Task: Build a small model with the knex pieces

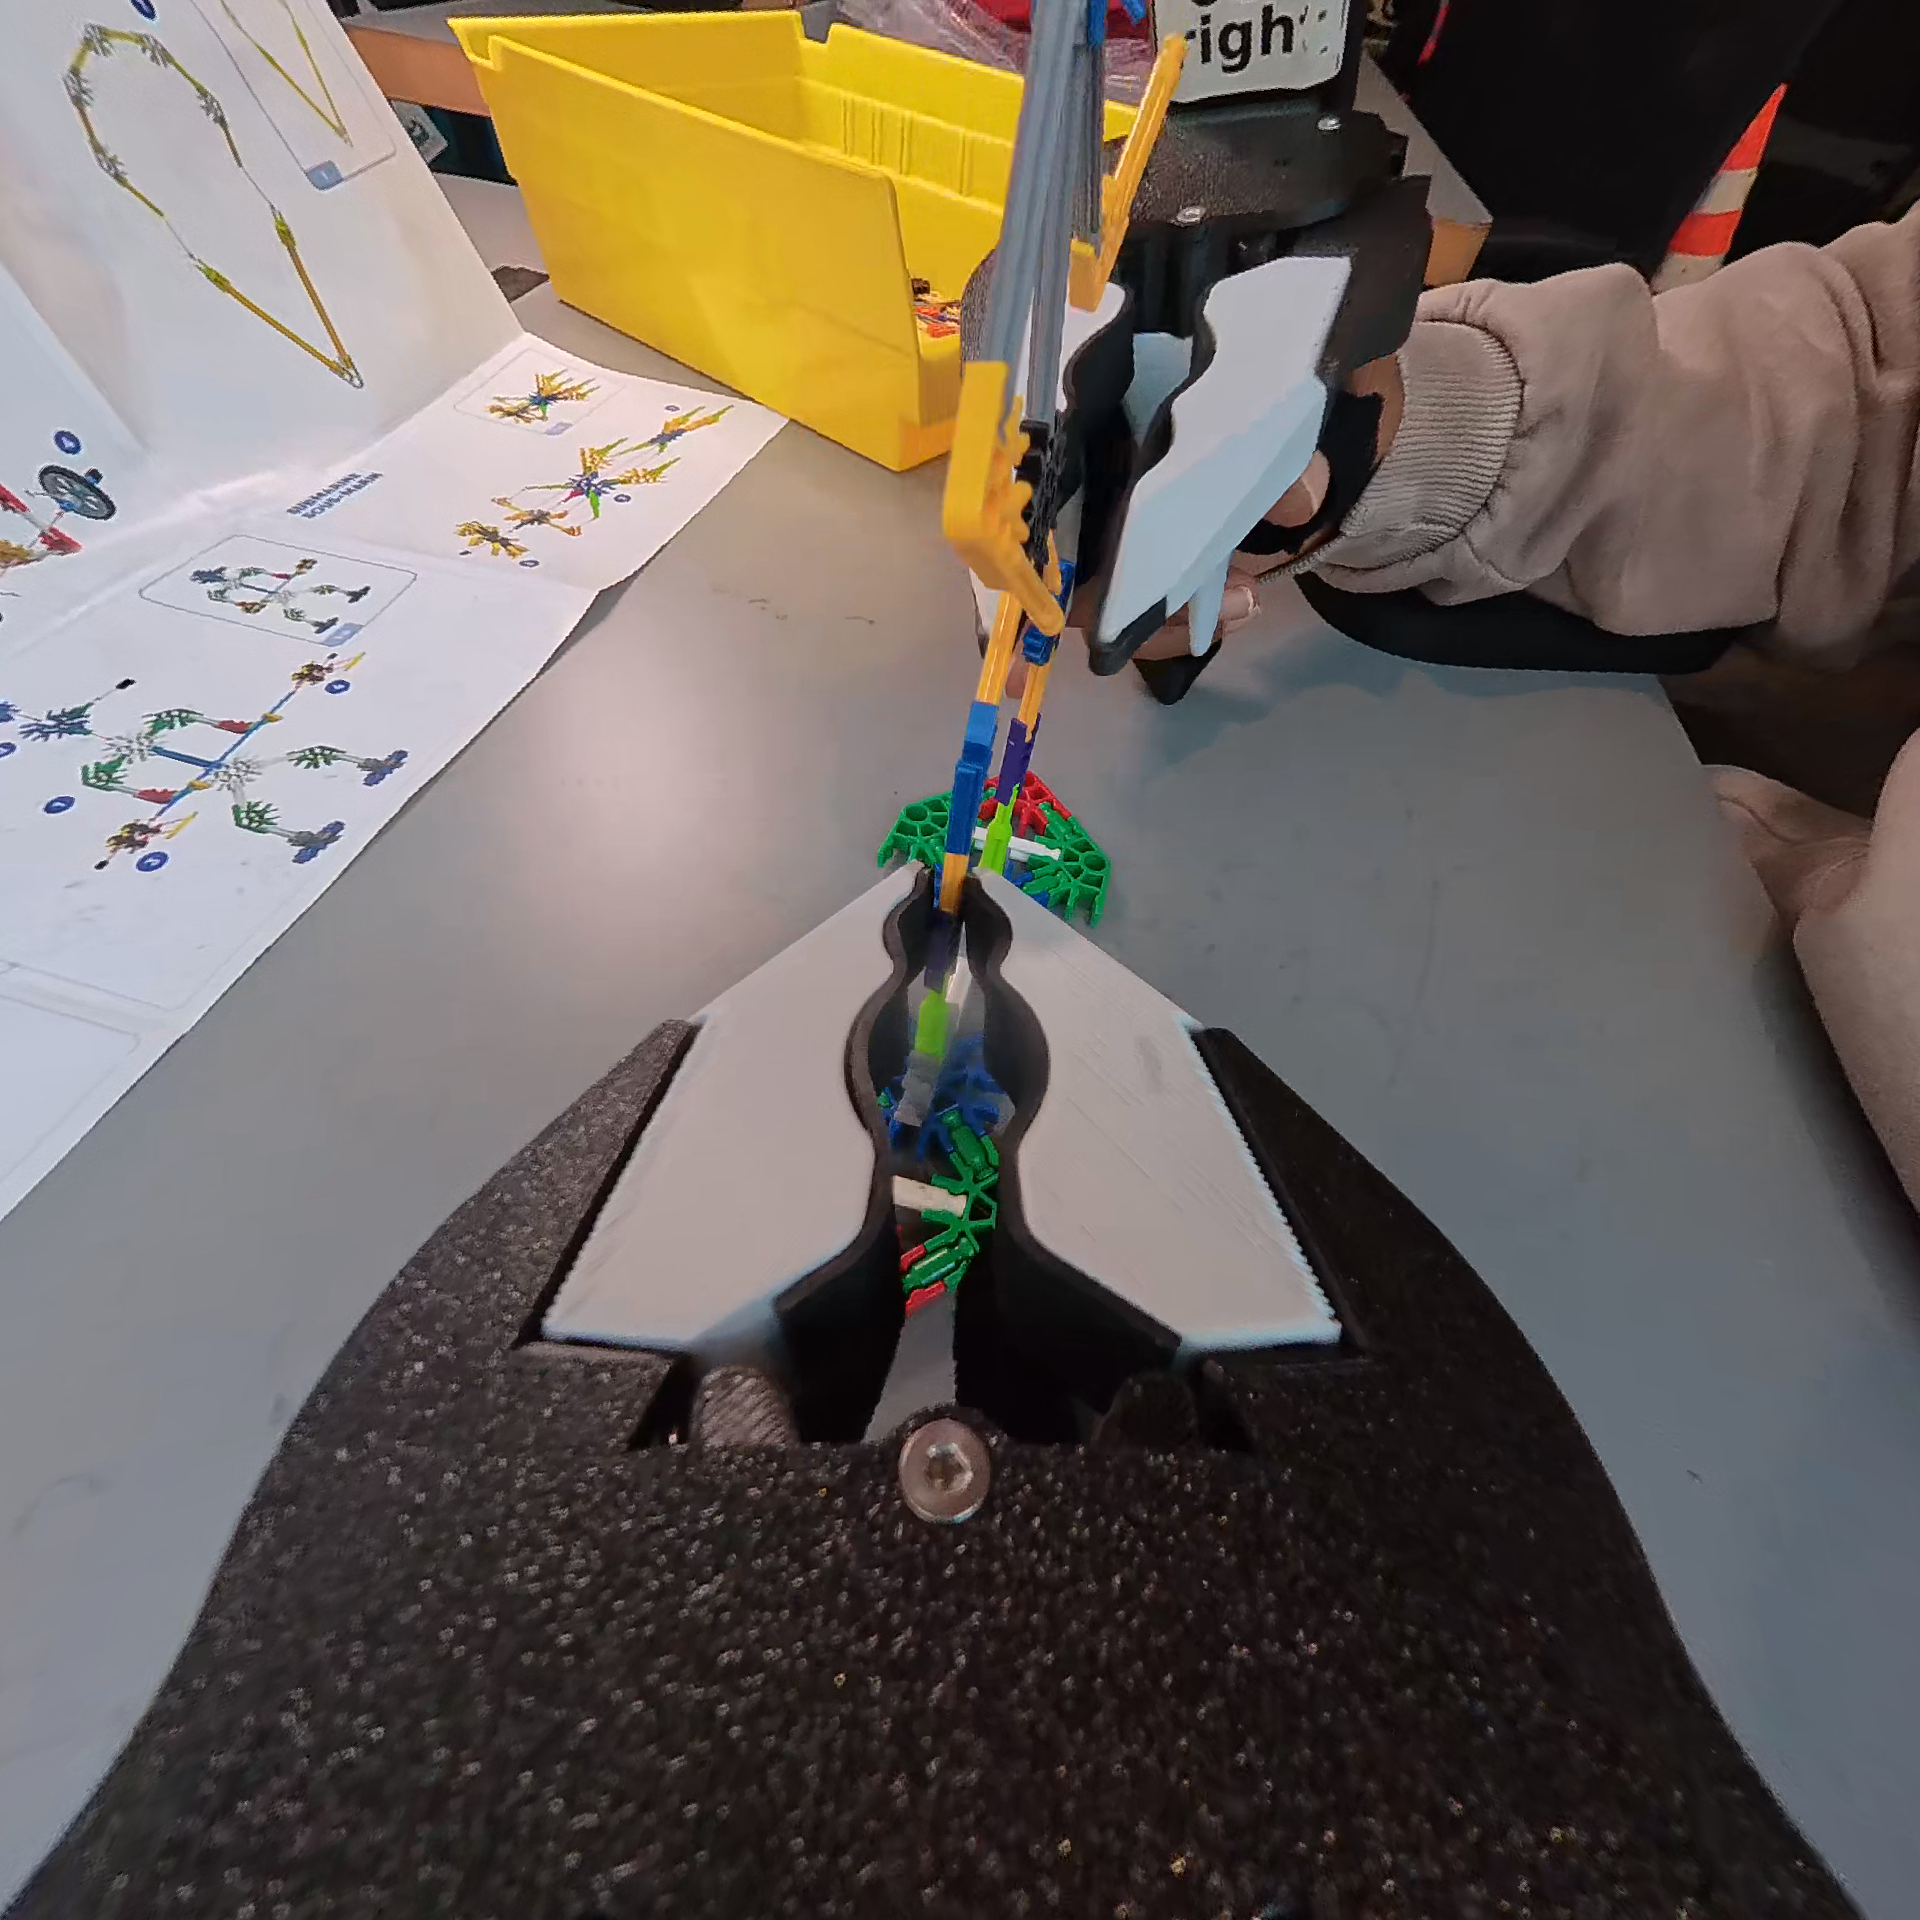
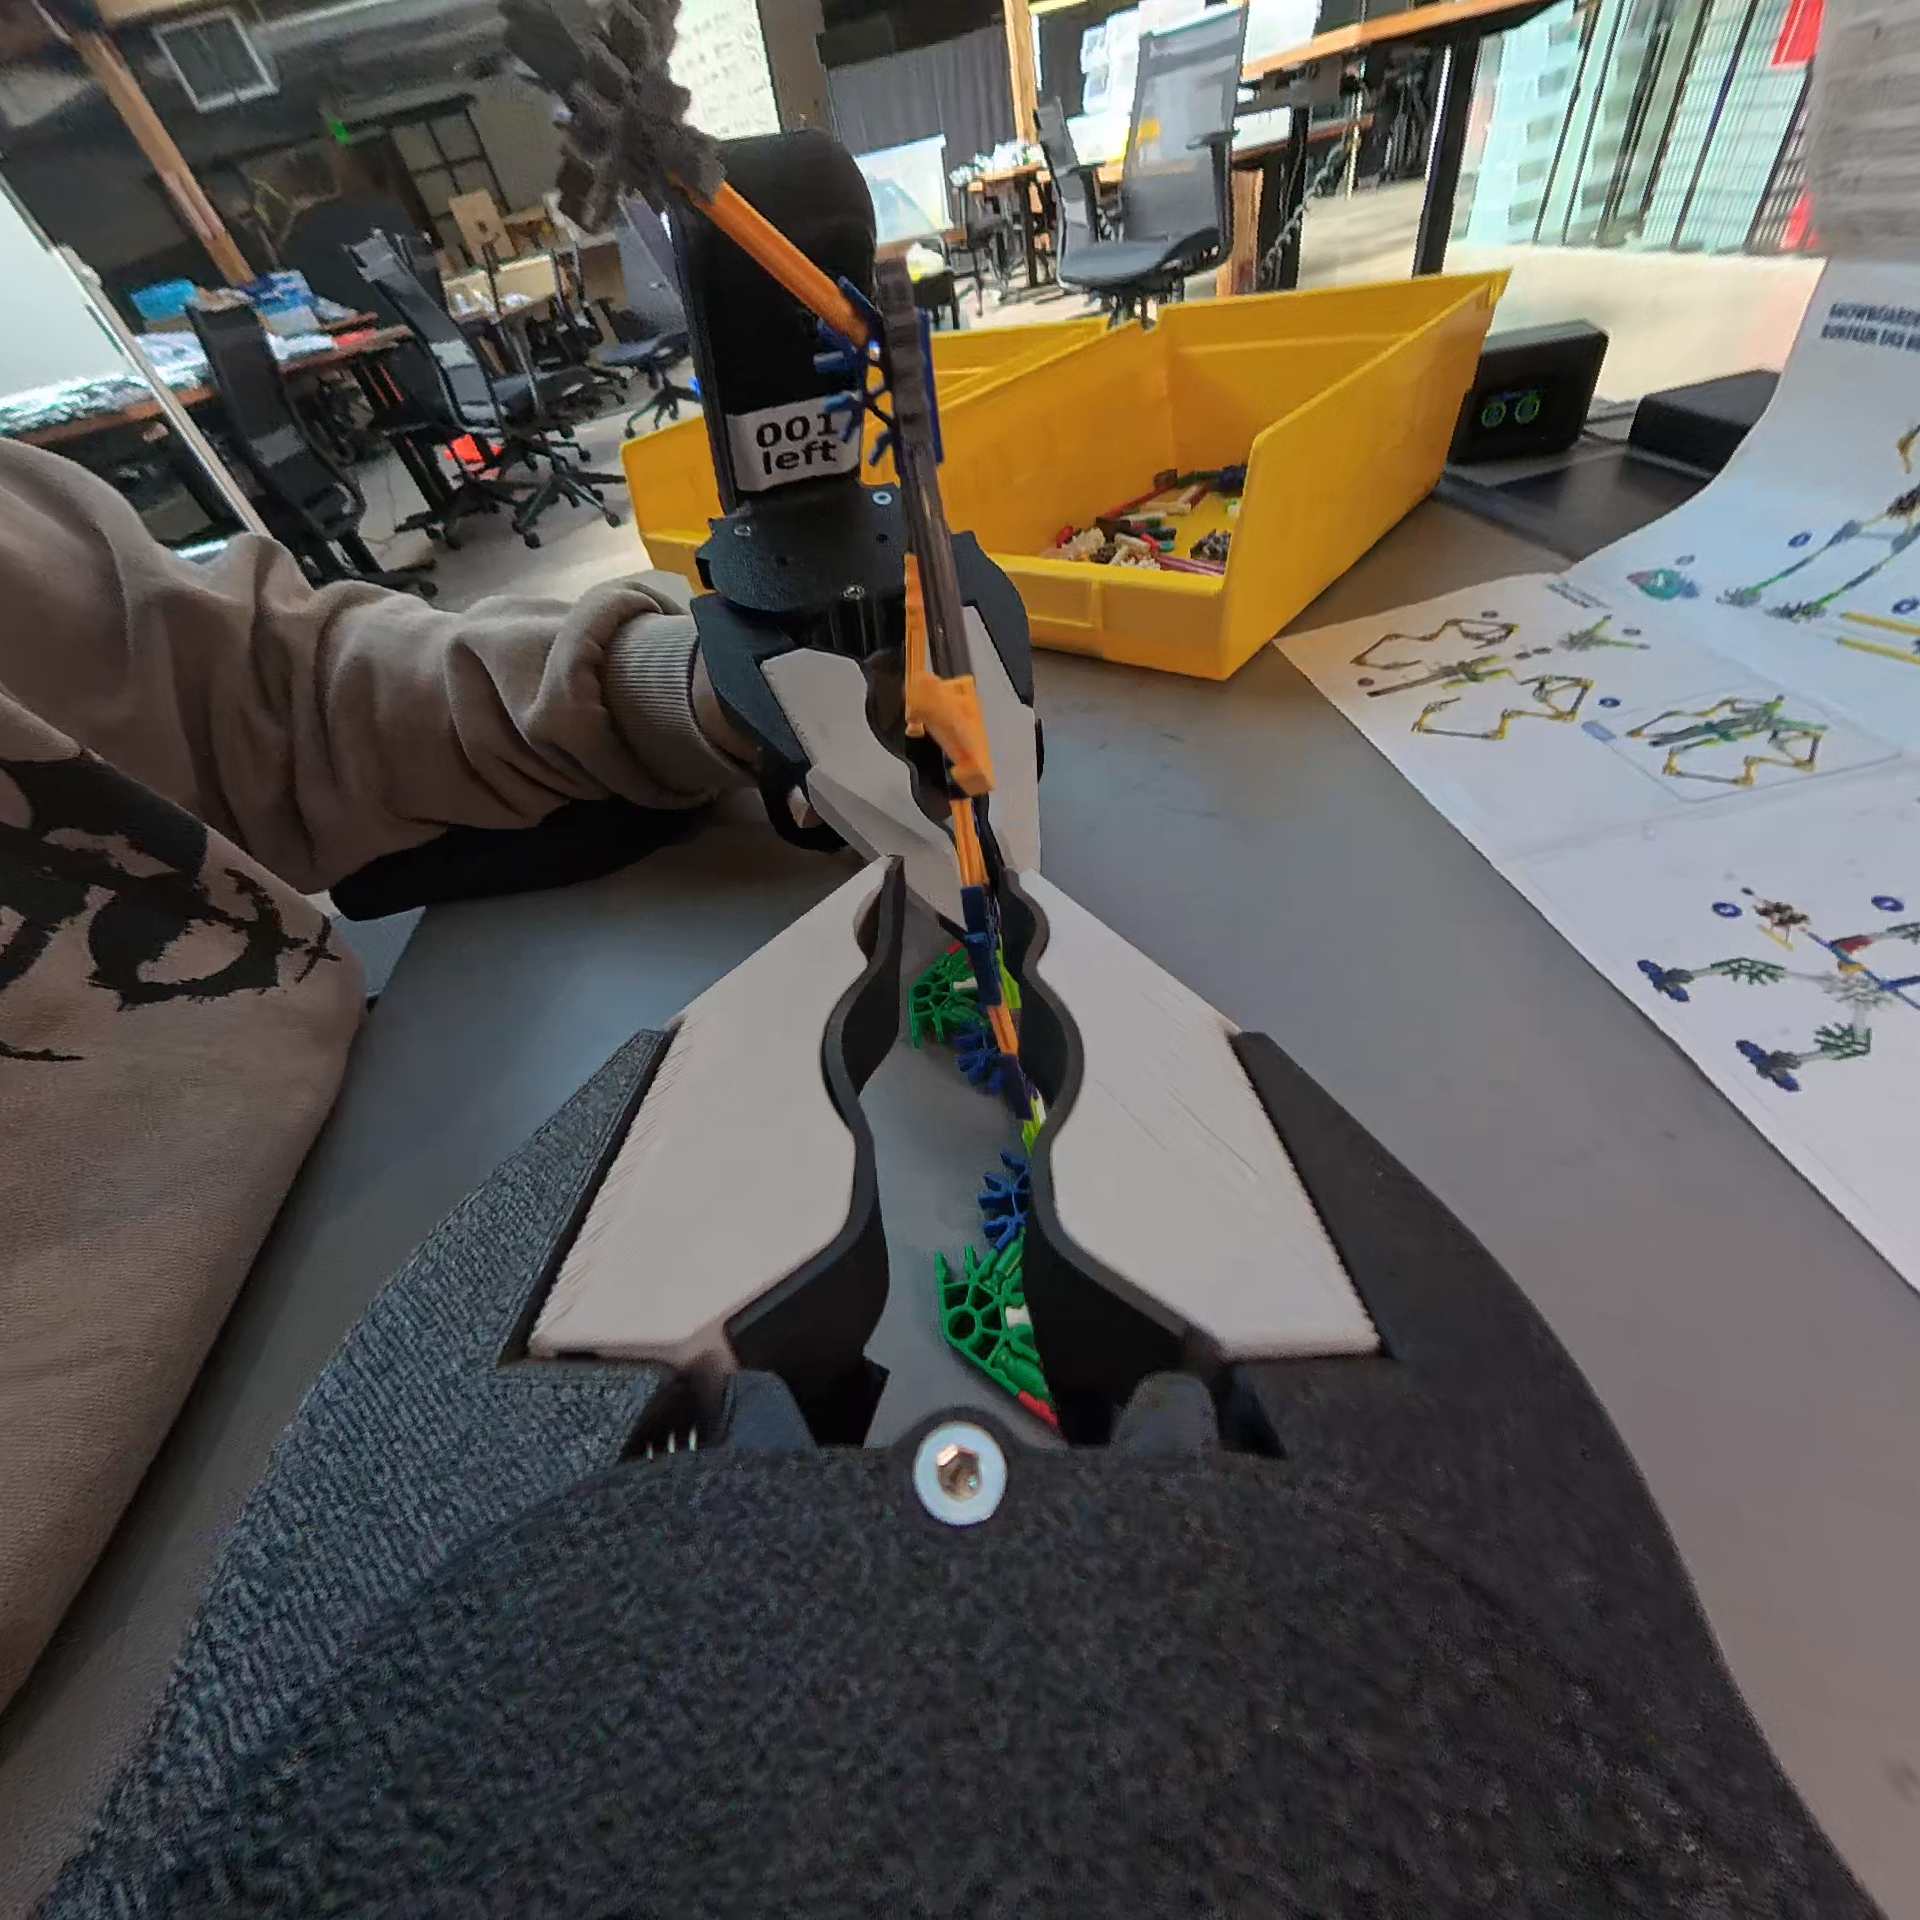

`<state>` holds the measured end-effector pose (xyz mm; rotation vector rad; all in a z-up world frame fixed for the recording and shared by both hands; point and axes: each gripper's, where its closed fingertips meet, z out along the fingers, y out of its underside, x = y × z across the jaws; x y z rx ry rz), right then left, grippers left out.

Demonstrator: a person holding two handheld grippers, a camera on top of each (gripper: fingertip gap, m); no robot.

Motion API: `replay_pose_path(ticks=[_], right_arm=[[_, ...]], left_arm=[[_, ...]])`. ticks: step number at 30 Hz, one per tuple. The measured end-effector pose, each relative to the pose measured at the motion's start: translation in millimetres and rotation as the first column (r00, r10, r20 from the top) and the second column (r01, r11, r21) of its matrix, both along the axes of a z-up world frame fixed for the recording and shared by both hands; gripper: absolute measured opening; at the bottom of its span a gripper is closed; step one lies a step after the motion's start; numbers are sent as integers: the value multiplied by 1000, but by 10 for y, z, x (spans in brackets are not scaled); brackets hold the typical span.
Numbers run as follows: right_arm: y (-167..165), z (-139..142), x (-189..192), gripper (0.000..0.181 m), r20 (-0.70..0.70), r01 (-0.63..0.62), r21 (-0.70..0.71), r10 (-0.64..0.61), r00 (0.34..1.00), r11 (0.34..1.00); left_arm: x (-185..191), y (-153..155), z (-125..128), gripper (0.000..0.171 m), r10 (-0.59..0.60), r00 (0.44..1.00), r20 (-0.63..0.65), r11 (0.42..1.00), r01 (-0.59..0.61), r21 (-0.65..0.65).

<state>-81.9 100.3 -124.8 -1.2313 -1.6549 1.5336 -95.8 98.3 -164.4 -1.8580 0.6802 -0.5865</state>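
Both grippers meet at one rod-and-connector toy model (image 1: 1003,665) standing tall near the middle of the grey bench (image 1: 1403,935). The left gripper (image 1: 951,896) has its fingers pinched together on an orange rod low on the model, with green connectors (image 1: 1070,862) just beyond the tips. The right gripper (image 2: 961,883) comes in from the opposite side, fingertips closed around the same orange-and-blue stem. Grey rods (image 1: 1039,208) rise out of the top of the frame. A yellow parts bin (image 2: 1195,488) sits toward the far edge, loose pieces inside. An instruction sheet (image 1: 260,644) is spread along the bench's side.
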Motion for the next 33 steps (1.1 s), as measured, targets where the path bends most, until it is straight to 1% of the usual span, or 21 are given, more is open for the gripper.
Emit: replay_pose_path(ticks=[1,2,4,5,7,8,10,12,13,16,18,20,25,29,31,33], right_arm=[[-4,58,-11,24,-33,8,17,-7,999,1000],[-6,111,-24,28,-62,17,36,-15,998,999],[-15,199,-58,28,-105,26,77,-17,994,997],[-19,224,-77,25,-111,25,91,-15,994,996],[-14,206,-111,7,-78,12,100,-5,997,995],[-8,200,-120,5,-62,3,82,2,998,997],[-33,195,-105,2,-15,-49,-7,49,999,999],[-1,185,-112,2,52,-55,-145,63,997,988],[19,177,-112,2,85,-56,-228,77,993,972],[56,160,-94,3,139,-66,-465,147,979,883],[80,149,-93,2,146,-63,-552,171,974,831],[82,142,-90,2,163,-58,-607,195,967,792],[92,128,-76,3,184,-42,-673,221,958,739],[70,125,-37,1,167,-66,-726,268,949,685],[48,125,-9,0,166,-77,-731,286,944,678],[14,132,22,1,158,-94,-740,309,938,666]], left_arm=[[14,-2,0,4,-5,1000,0,1000,5,0],[29,-3,0,4,-12,1000,-1,1000,12,1],[68,-11,-2,3,-31,999,-6,999,31,6],[87,-16,-2,3,-40,999,-10,999,40,10],[109,-16,0,3,-44,999,-21,999,44,24],[108,-11,-5,3,-39,999,-31,999,40,28],[107,-15,-6,3,-42,998,-50,998,45,41],[108,-12,-10,3,-42,995,-94,996,49,76],[113,-7,-11,3,-39,991,-127,993,52,103],[134,4,-15,3,-22,973,-228,982,64,178],[141,10,-16,3,-9,960,-279,974,72,215],[139,13,-18,4,0,949,-315,968,79,239],[155,6,-17,5,20,916,-401,947,111,300],[186,-11,-18,7,51,858,-511,916,164,367],[187,-18,-18,6,80,815,-573,893,196,404],[209,-33,-17,6,87,796,-599,882,217,418]])
